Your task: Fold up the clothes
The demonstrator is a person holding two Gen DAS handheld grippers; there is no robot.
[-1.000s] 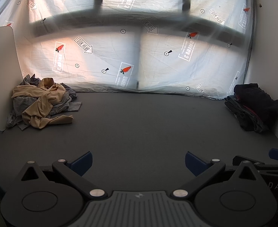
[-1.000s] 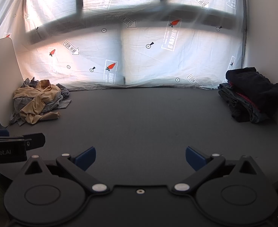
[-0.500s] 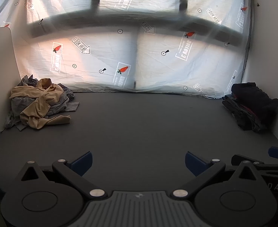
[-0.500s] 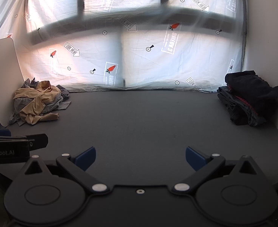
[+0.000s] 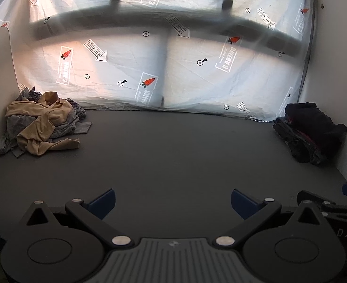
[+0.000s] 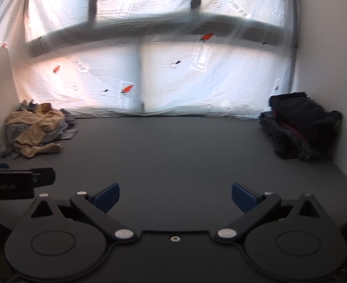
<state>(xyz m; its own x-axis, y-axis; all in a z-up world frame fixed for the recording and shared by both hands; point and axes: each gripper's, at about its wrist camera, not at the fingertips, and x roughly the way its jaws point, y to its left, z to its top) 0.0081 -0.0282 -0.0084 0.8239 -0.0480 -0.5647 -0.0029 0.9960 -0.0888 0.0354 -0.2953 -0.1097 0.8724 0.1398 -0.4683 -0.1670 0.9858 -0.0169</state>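
Left view: the left gripper (image 5: 173,200) hangs low centre over the bare table (image 5: 173,155), jaws wide and empty, with the unfolded heap (image 5: 43,123) at mid left and the dark stack (image 5: 310,132) at mid right. Right view: the right gripper (image 6: 175,198) likewise stands wide and empty; heap (image 6: 37,129) left, stack (image 6: 300,129) right. Judged between garments: the next move calls for a reach to the heap.

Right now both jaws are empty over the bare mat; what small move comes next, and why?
Probably send the left gripper forward and left toward the tan garment atop the unfolded heap. Both sets of jaws stand open holding nothing, the dark mat between the piles is bare, and the dark stack at the right looks already folded.
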